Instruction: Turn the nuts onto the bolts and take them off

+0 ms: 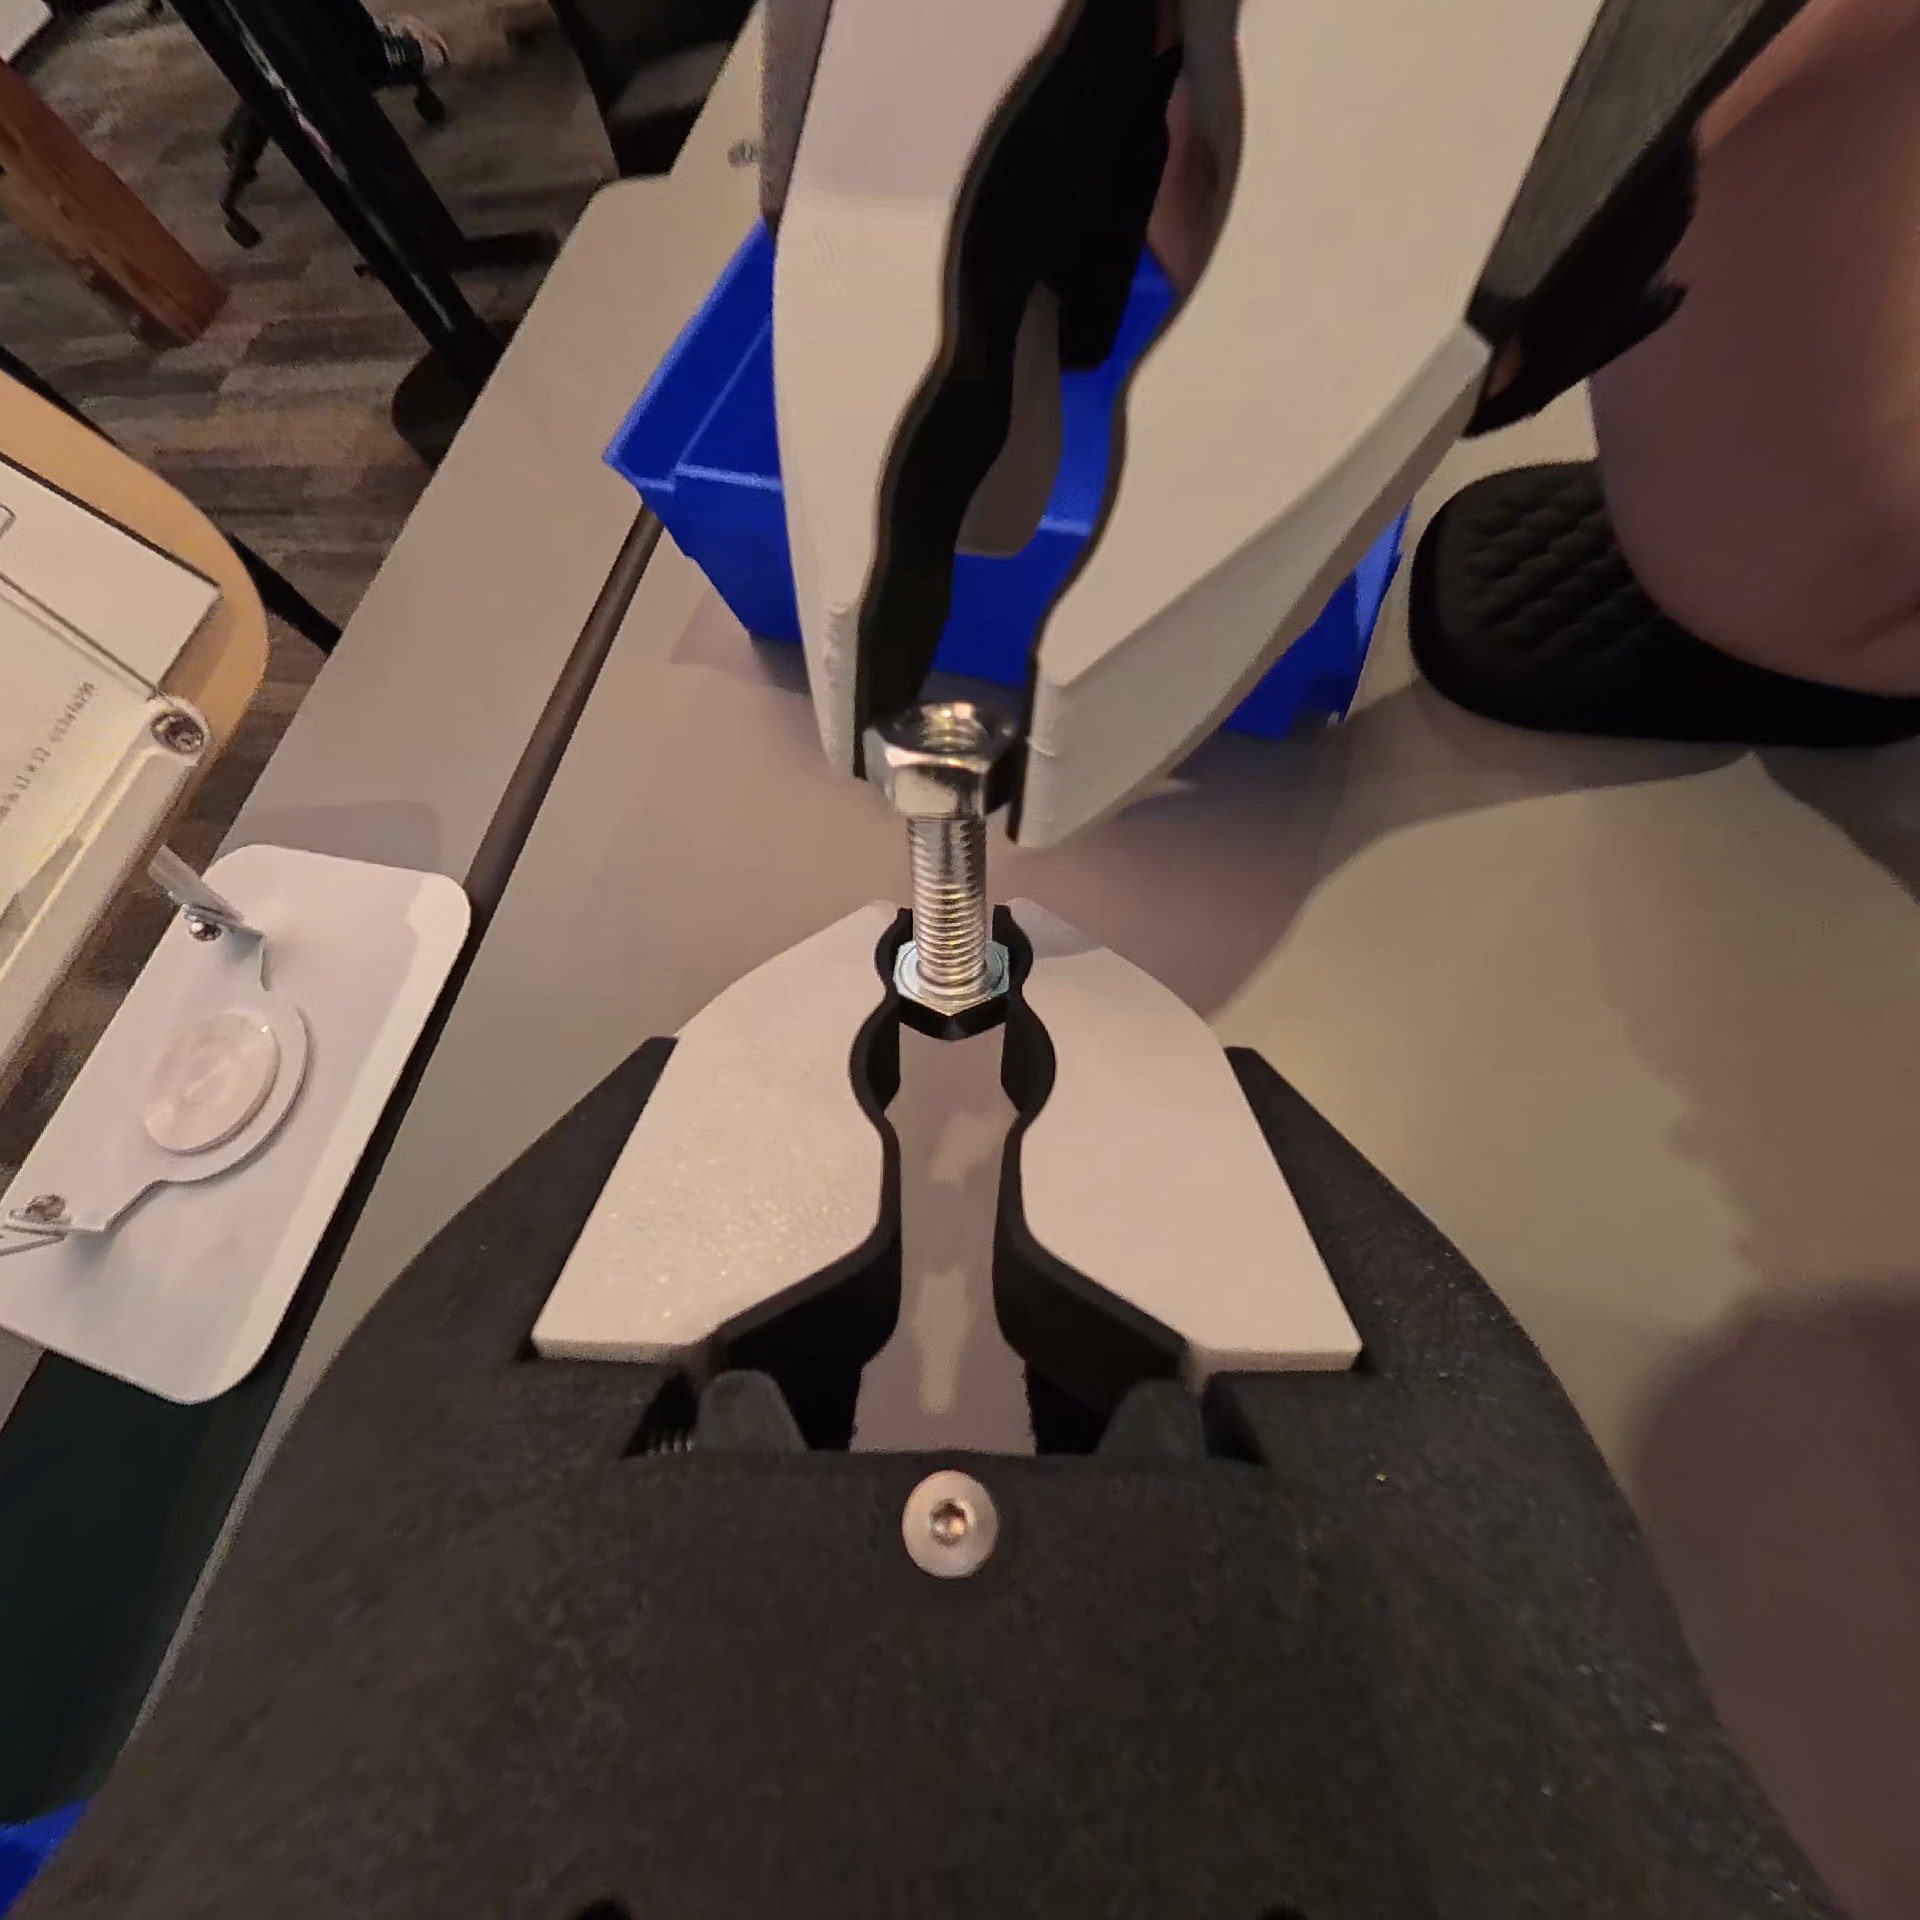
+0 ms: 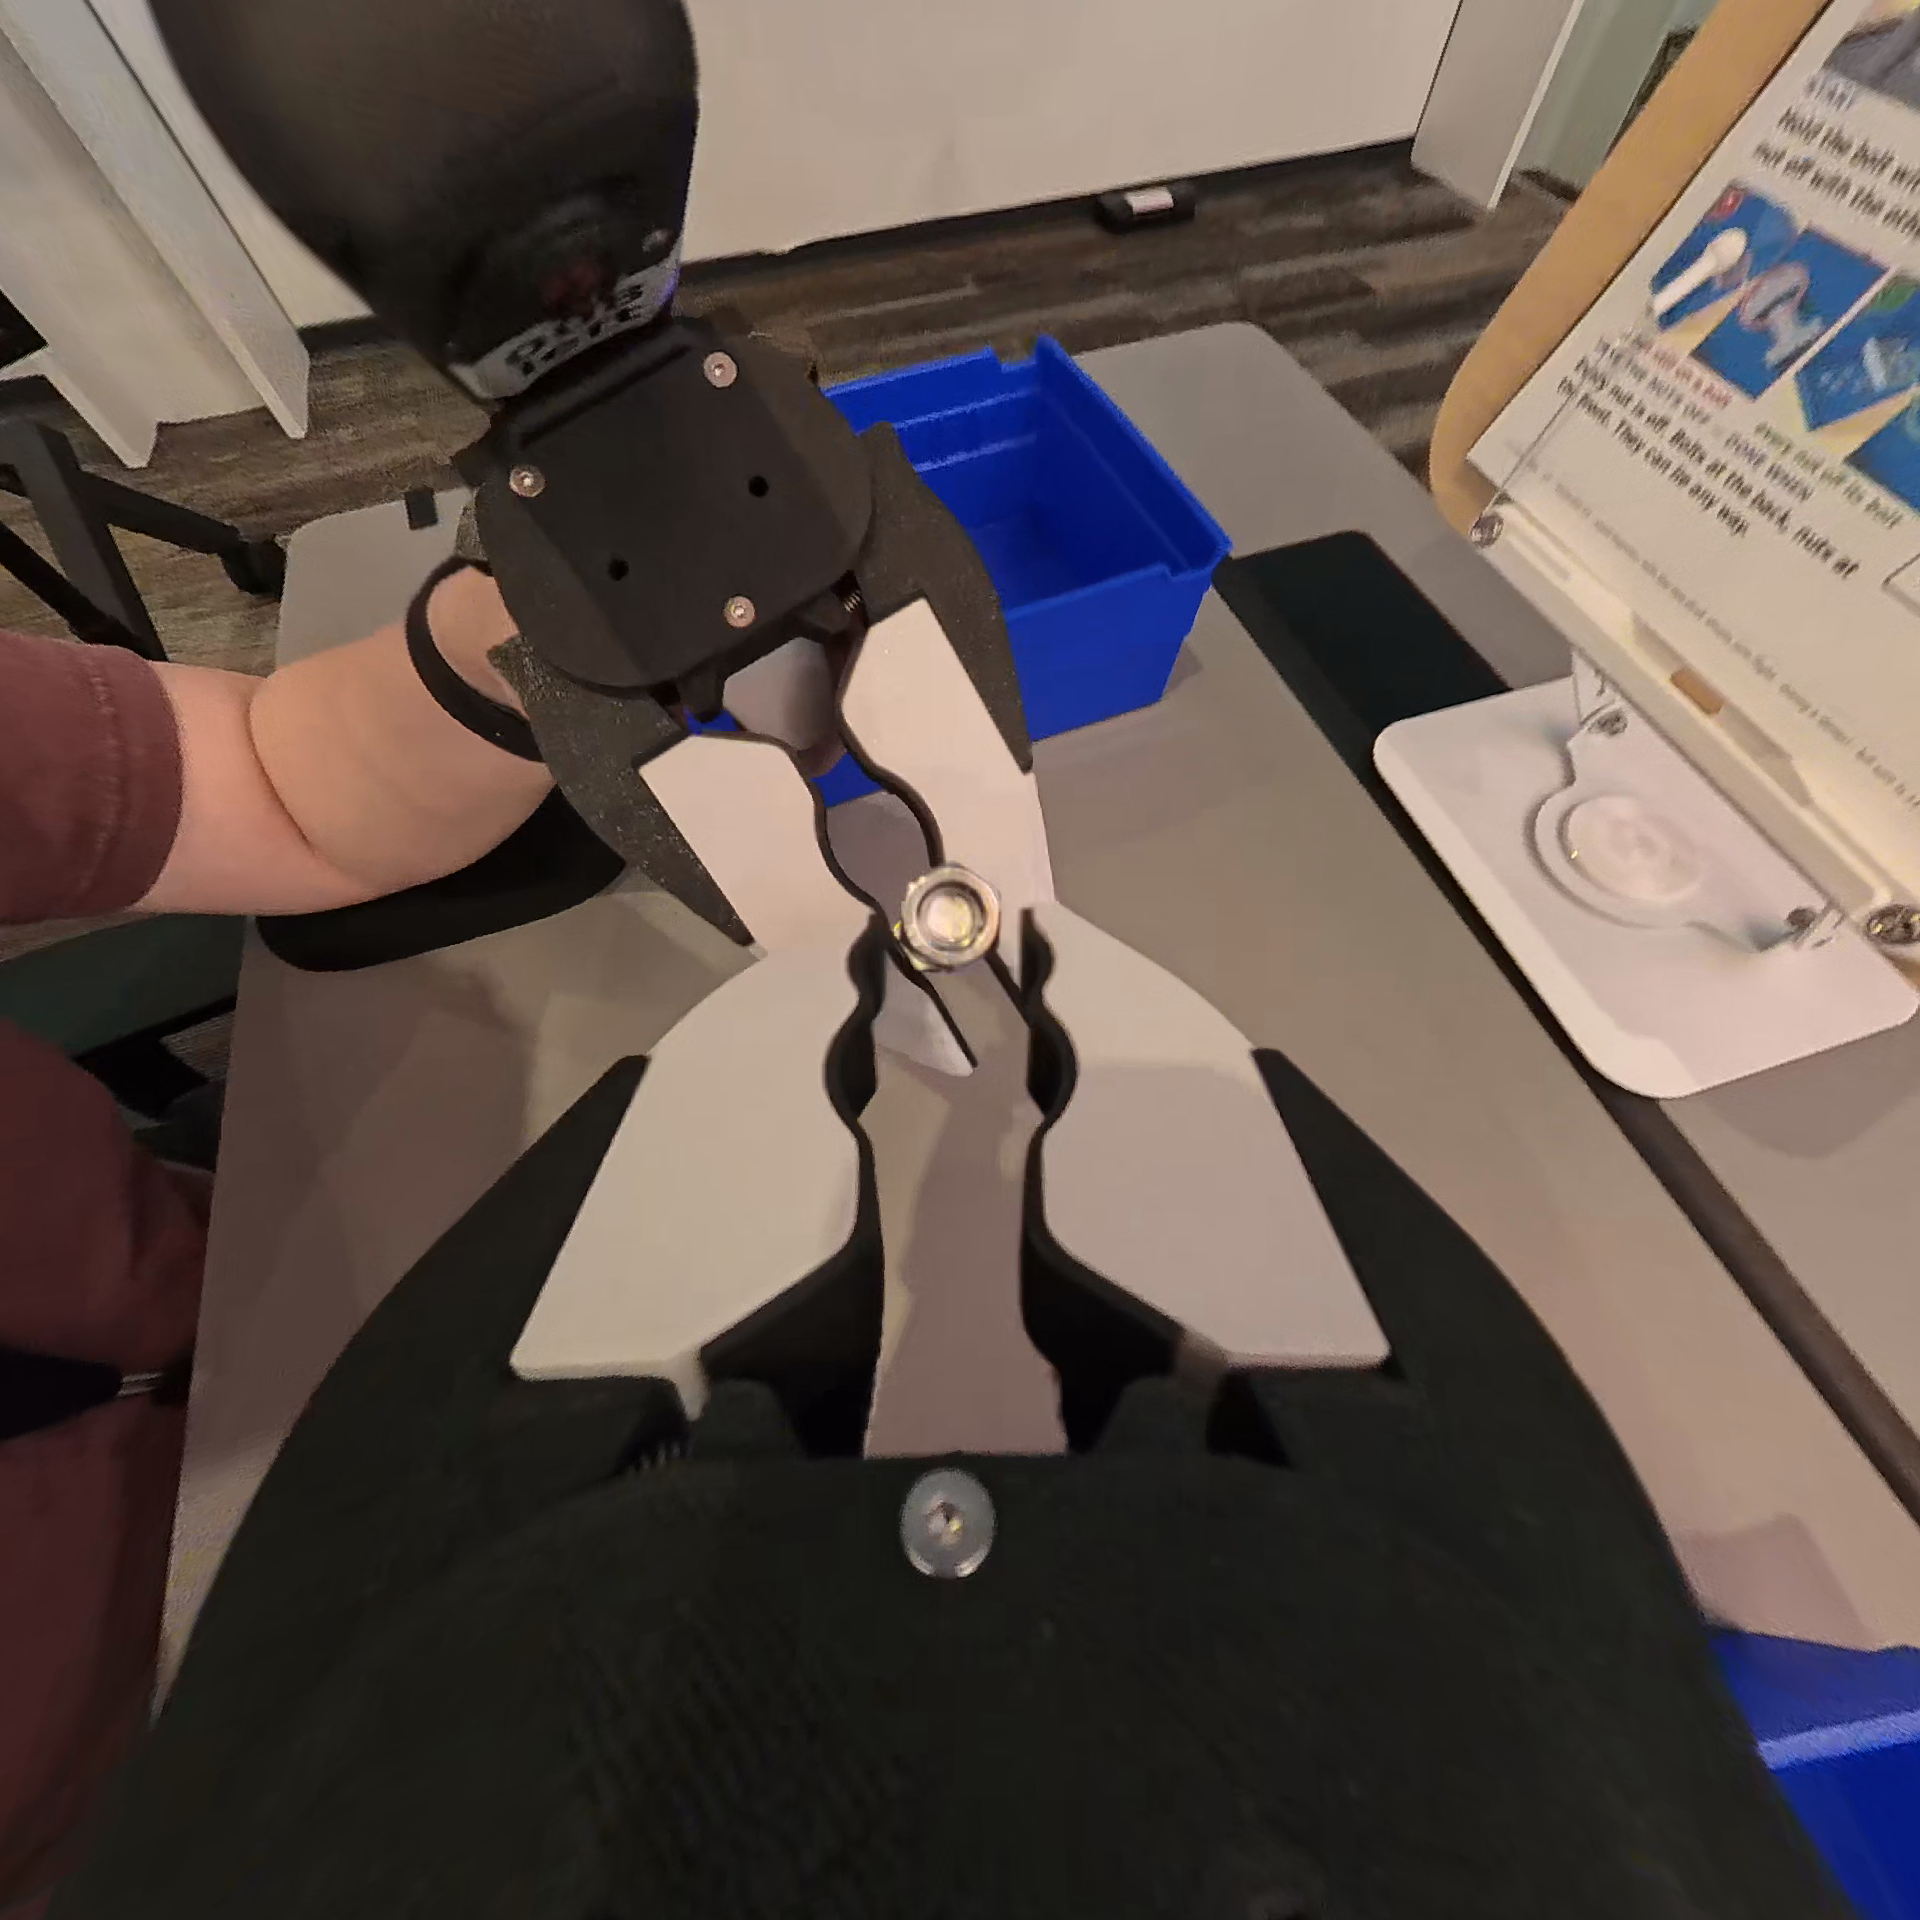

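A silver bolt (image 1: 943,894) stands upright above the grey table (image 1: 1507,1091). My left gripper (image 1: 951,982) is shut on its hex head at the bottom. A silver nut (image 1: 940,764) sits on the top end of the threads. My right gripper (image 1: 940,774) comes down from above and is shut on that nut. In the right wrist view the nut (image 2: 945,920) shows end-on between my right gripper's (image 2: 951,940) tips. The left gripper (image 2: 977,971) reaches in from the upper left, and the bolt shaft is hidden behind the nut.
An open blue bin (image 2: 1081,540) stands on the table behind the grippers and shows in the left wrist view too (image 1: 727,447). An instruction sheet on a stand with a white base (image 2: 1662,883) is at the right. A person's forearm (image 2: 364,779) lies at the left. Another blue bin (image 2: 1829,1787) is at the near right corner. My hands' fingertips stand some 5 centimetres from each other. From either gripper's tips it is about 40 centimetres to the white base (image 2: 1662,883).
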`<move>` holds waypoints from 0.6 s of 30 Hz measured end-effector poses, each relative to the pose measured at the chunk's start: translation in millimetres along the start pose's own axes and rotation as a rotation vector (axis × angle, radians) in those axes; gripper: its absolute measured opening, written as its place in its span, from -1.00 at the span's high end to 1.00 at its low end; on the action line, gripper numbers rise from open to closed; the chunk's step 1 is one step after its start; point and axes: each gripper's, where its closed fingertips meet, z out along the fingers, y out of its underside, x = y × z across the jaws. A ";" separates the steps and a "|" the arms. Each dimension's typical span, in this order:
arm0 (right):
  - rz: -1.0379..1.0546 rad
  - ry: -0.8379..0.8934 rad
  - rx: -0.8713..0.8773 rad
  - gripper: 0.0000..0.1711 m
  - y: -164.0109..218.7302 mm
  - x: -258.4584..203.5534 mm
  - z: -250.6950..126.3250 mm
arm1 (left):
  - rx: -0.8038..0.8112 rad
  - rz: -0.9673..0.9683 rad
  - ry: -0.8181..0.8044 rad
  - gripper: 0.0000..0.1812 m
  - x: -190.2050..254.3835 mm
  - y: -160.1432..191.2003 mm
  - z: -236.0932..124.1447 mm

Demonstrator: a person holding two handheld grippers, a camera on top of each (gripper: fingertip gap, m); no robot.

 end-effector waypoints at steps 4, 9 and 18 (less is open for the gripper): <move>-0.121 0.026 0.110 0.48 -18.0 -2.3 -3.9 | 0.151 -0.036 0.013 0.84 -1.5 -21.9 -14.0; -0.240 -0.045 0.407 0.27 -54.8 -26.5 -15.1 | 0.344 -0.043 0.106 0.85 10.5 -49.2 -35.1; -0.288 -0.086 0.489 0.29 -64.5 -45.9 -18.6 | 0.401 -0.059 0.080 0.85 7.7 -57.7 -43.8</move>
